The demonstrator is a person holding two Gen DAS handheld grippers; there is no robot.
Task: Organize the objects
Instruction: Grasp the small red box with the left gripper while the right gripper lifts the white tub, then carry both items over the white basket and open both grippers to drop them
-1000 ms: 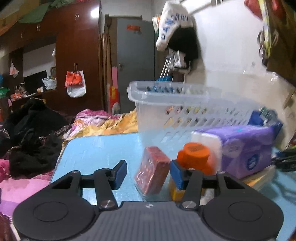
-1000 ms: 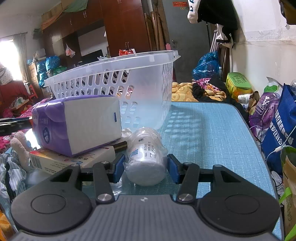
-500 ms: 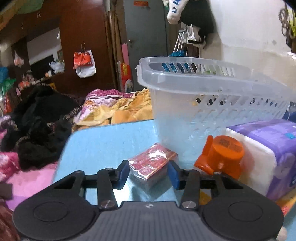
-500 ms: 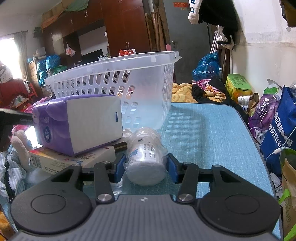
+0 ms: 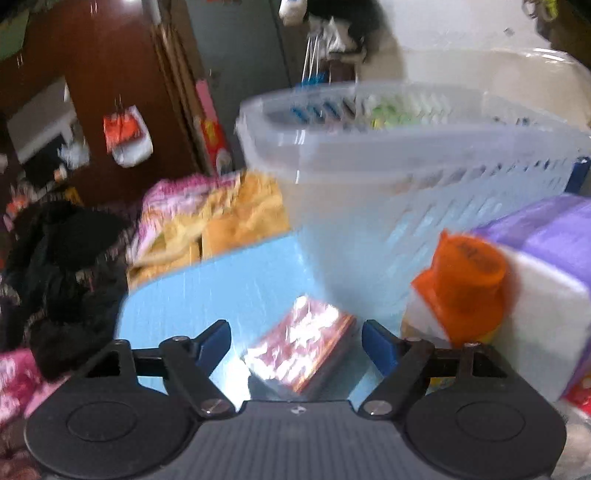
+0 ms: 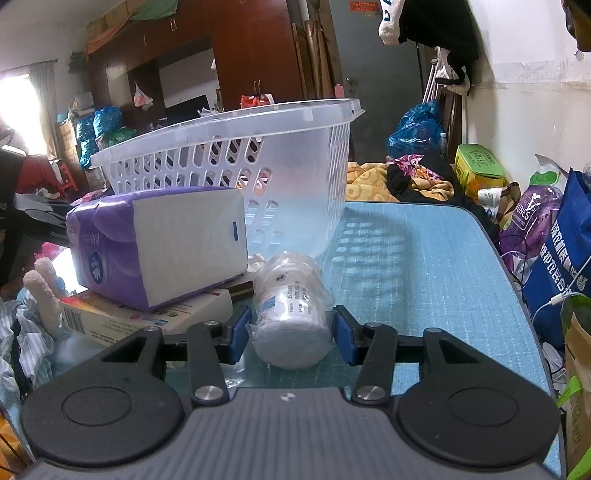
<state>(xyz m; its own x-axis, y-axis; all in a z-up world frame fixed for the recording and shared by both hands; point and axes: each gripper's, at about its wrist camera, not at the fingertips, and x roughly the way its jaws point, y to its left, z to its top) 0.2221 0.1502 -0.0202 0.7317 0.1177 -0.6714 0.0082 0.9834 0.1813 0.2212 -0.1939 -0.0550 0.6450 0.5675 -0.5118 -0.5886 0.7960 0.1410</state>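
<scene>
On the blue table (image 6: 424, 258), beside the basket (image 6: 295, 147)
Left gripper (image 5: 295, 341) spread around a red packet (image 5: 301, 349) near the table's edge; right gripper (image 6: 290, 334) pinching a wrapped white bottle (image 6: 291, 314).

A dark red-brown wardrobe (image 6: 255, 55) is standing along the far wall beside a grey door (image 6: 373, 66). Daylight is glaring through a window (image 6: 18, 110) at the left. A white wall (image 6: 535, 92) is running down the right side. Clothes (image 6: 439, 33) are hanging near the door, and bedding (image 5: 207, 221) is lying heaped beyond the blue surface (image 6: 424, 258).
</scene>
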